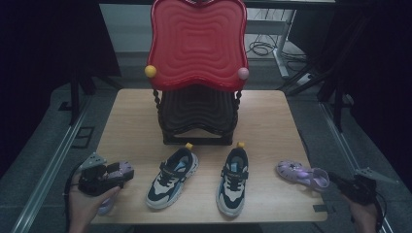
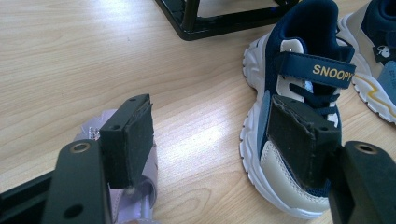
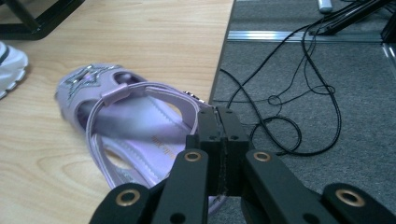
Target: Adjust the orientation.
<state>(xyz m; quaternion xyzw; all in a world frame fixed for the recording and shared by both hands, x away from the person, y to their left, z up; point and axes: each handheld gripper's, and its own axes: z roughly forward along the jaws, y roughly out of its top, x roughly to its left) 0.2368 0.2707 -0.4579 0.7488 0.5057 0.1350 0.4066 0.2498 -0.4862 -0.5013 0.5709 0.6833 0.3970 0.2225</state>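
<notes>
Two lilac sandals lie at opposite ends of the wooden counter (image 1: 131, 104). The right sandal (image 1: 301, 174) lies at about 4 o'clock on the counter, close to the right-hand edge, star-trimmed toe pointing toward the middle and heel toward the right gripper (image 1: 351, 187). In the right gripper view that gripper's fingers (image 3: 209, 135) are pressed together at the sandal's heel end, right where the back strap runs – whether the strap is actually pinched between them I cannot tell, since the fingers hide that spot. Beyond the counter edge in that view, black cables (image 3: 299, 88) loop over grey carpet.

The left sandal (image 1: 119, 171) lies at about 8 o'clock, near the counter's front left corner, partly under the left gripper (image 1: 108, 175), which a hand (image 1: 87, 204) holds from below. In the left gripper view the fingers (image 2: 133, 137) stand wide apart with bare wood between them; the lilac sandal (image 2: 135, 191) lies beside and below the left finger, not clamped.

Between the two sandals, at 6 o'clock, stands a pair of navy, white and beige sneakers – the left sneaker (image 1: 172, 177) angled toe-out toward 7 o'clock, the right sneaker (image 1: 233, 179) nearly straight. One strap reads SNOOPY in the left gripper view. Behind them, at the centre of the counter, stands a black rack (image 1: 197, 116) with a red wavy-edged tray (image 1: 197, 41) on top, a yellow ball (image 1: 150, 71) and a pink ball (image 1: 243, 73) at its front corners
</notes>
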